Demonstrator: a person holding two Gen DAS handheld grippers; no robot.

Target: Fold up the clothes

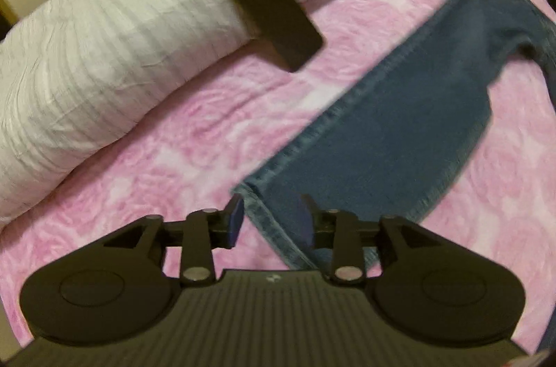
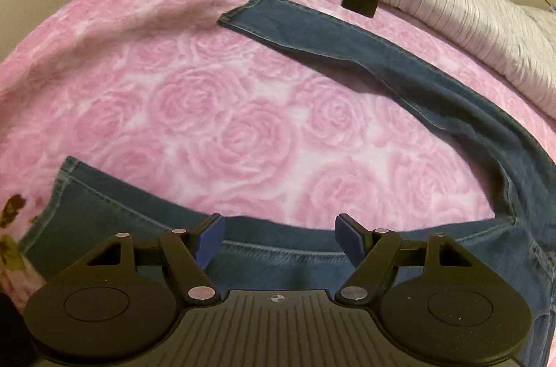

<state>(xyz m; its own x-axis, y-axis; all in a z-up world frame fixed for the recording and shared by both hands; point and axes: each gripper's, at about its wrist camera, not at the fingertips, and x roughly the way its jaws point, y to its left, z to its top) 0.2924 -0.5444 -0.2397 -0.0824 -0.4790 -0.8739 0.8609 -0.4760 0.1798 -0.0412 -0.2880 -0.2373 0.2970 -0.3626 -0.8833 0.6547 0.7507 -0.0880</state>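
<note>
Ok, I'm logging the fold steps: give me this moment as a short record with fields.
garment: blue jeans, legs spread apart, unfolded
surface: pink rose blanket
left gripper: open, jaws astride a leg hem, pads not pressing it
right gripper: open, over the other leg
nearby: white bedding; black phone-like object leaning on it

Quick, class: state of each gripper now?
Left gripper: open, jeans hem between its pads, not clamped.
Right gripper: open, holding nothing, above the jeans.

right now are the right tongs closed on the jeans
No, the right tongs stand wide open above the jeans, with both blue pads clear of the denim.
</note>
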